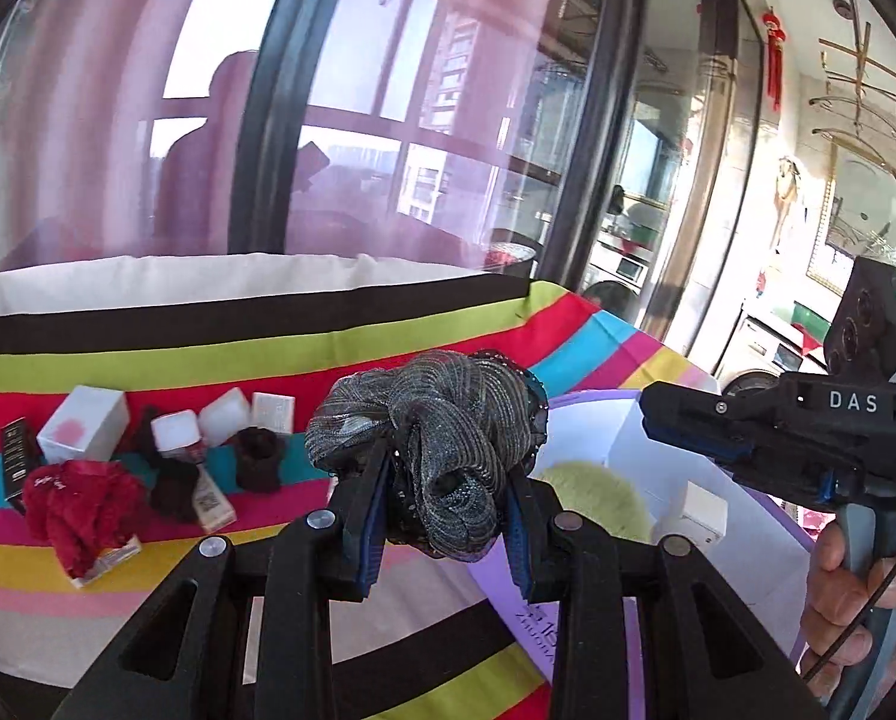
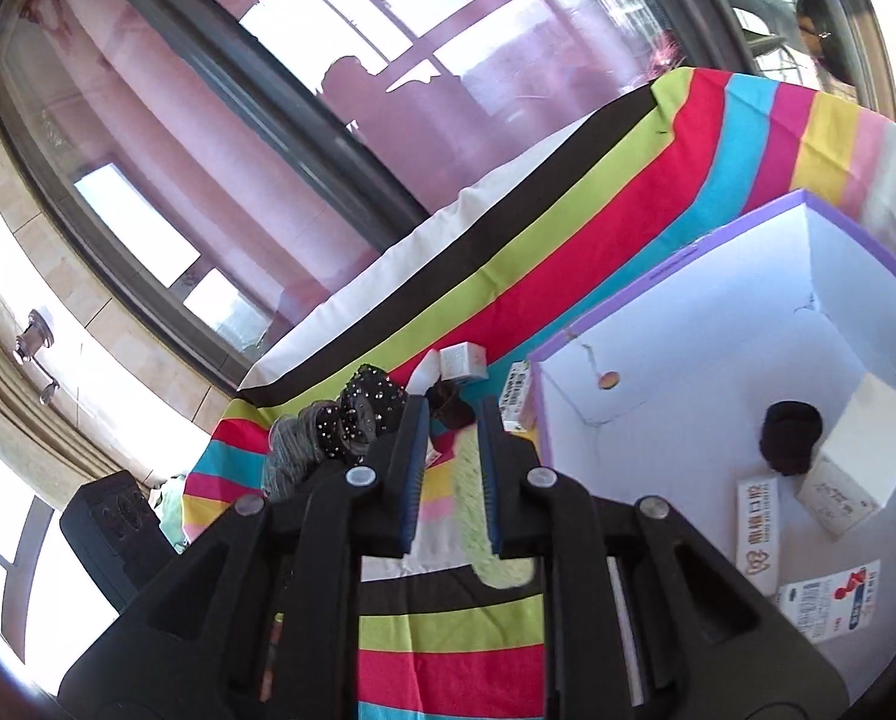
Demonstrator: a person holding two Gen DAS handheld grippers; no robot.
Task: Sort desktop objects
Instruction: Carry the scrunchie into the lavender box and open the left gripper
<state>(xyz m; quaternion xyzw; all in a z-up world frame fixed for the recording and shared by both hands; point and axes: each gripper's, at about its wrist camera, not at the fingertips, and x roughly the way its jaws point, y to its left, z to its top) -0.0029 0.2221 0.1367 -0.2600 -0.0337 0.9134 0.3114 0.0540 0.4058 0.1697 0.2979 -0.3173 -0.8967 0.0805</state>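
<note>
While the left gripper (image 1: pixel 442 516) clamps a ribbed, glittery grey knit bundle (image 1: pixel 430 420) above the striped cloth surface (image 1: pixel 268 336), the right gripper (image 2: pixel 454 468) pinches a fuzzy pale-green cloth (image 2: pixel 478 510). At three o'clock sits a purple-rimmed white box (image 2: pixel 658 276); small white cartons (image 1: pixel 85 423) lie at nine.

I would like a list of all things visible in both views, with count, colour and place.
striped cloth: one, many colours, covers table
purple box: one, white inside, right of table
grey scrunchie: one, between left pads
green fluffy item: one, between right pads
red scrunchie: one, on cloth at left
dark scrunchies: two or more, mid cloth
small white boxes: several, on cloth and in box
left hand-held gripper: black, shut
right hand-held gripper: black, shut
</note>
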